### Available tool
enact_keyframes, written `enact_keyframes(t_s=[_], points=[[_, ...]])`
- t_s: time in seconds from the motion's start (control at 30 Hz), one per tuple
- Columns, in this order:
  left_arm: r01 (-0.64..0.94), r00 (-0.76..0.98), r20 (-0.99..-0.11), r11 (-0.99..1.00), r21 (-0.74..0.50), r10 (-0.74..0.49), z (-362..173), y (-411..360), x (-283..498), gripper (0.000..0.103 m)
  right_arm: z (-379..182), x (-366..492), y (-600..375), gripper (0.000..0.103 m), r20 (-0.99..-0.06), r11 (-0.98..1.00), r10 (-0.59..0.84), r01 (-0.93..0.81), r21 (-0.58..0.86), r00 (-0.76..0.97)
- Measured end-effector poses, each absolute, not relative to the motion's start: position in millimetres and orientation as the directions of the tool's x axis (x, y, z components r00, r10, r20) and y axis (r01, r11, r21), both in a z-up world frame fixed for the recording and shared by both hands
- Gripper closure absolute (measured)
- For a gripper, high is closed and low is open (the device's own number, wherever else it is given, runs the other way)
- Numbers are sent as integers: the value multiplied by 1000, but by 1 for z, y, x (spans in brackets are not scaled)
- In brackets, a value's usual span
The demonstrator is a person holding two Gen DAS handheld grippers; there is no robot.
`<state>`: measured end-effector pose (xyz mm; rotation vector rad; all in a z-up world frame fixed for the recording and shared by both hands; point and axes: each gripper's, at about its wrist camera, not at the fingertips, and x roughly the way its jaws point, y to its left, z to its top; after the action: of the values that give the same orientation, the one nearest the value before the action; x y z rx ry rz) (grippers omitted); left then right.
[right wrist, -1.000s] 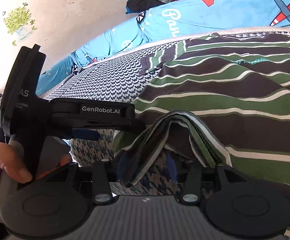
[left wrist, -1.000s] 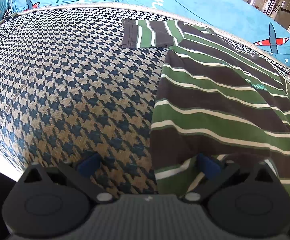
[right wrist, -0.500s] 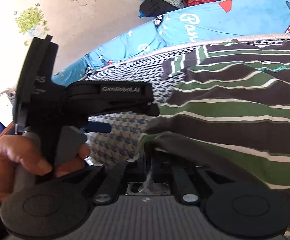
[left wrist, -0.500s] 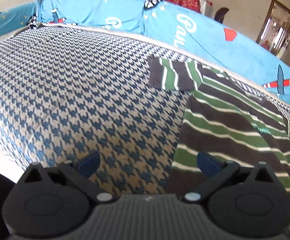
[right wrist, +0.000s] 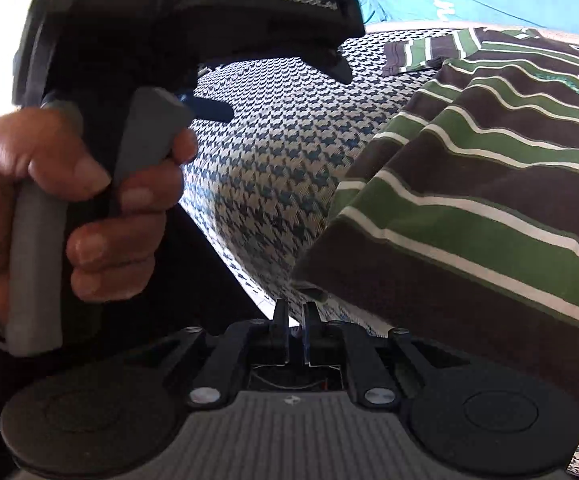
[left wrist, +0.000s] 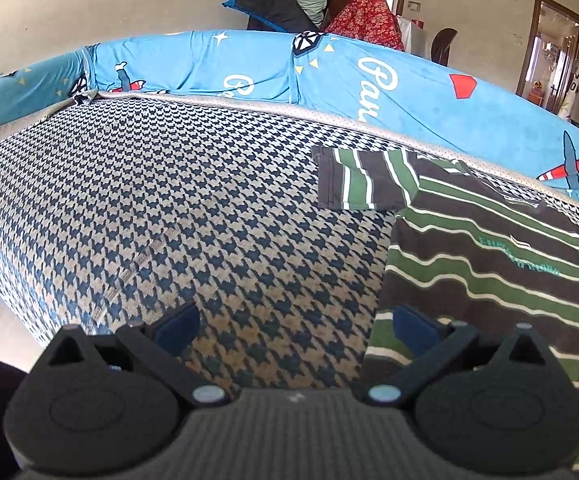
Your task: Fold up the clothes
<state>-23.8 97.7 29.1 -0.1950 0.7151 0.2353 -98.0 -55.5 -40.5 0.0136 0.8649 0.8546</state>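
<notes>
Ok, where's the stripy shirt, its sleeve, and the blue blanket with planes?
Stripy shirt [left wrist: 489, 276], left wrist view, middle of its body.
Sleeve [left wrist: 363, 178], left wrist view, flat part sticking out.
Blue blanket [left wrist: 409, 96], left wrist view, by the white writing.

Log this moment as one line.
left gripper open over bed; right gripper nearly shut, jaws just eased apart, striped shirt hem at tips, nothing visibly between

shirt [left wrist: 489, 264]: brown with green bands and thin white stripes, short-sleeved, small green print on chest. lies spread on the houndstooth bed [left wrist: 169, 208], one sleeve [left wrist: 361, 178] flat toward the far edge, near hem rumpled and hanging over the bed's edge.
</notes>
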Motion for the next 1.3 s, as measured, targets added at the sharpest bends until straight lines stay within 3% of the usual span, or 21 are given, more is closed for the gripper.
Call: enact_keyframes(t_s=[0.2, 0.4, 0.73, 1.07, 1.2, 1.3], points=[[-306, 741, -655, 943, -131, 149, 32, 107, -28, 0, -33, -100, -71, 89, -629, 686, 677, -639, 349, 383], [-297, 742, -656, 945, -134, 141, 42, 113, -24, 0, -9, -103, -65, 89, -542, 667, 700, -696, 266, 464], [-282, 770, -625, 947, -153, 128, 58, 124, -4, 0, -10, -72, -8, 89, -589, 697, 569, -717, -26, 574], [-291, 782, -619, 921, -259, 73, 53, 135, -13, 0, -39, -77, 18, 76, -662, 676, 413, -698, -237, 625], [-286, 789, -612, 916, -280, 59, 54, 137, -15, 0, -43, -74, 22, 78, -663, 692, 387, -677, -251, 641], [-289, 798, -600, 914, -287, 64, 56, 139, -18, 0, -43, -74, 19, 86, -656, 709, 379, -660, -247, 653]])
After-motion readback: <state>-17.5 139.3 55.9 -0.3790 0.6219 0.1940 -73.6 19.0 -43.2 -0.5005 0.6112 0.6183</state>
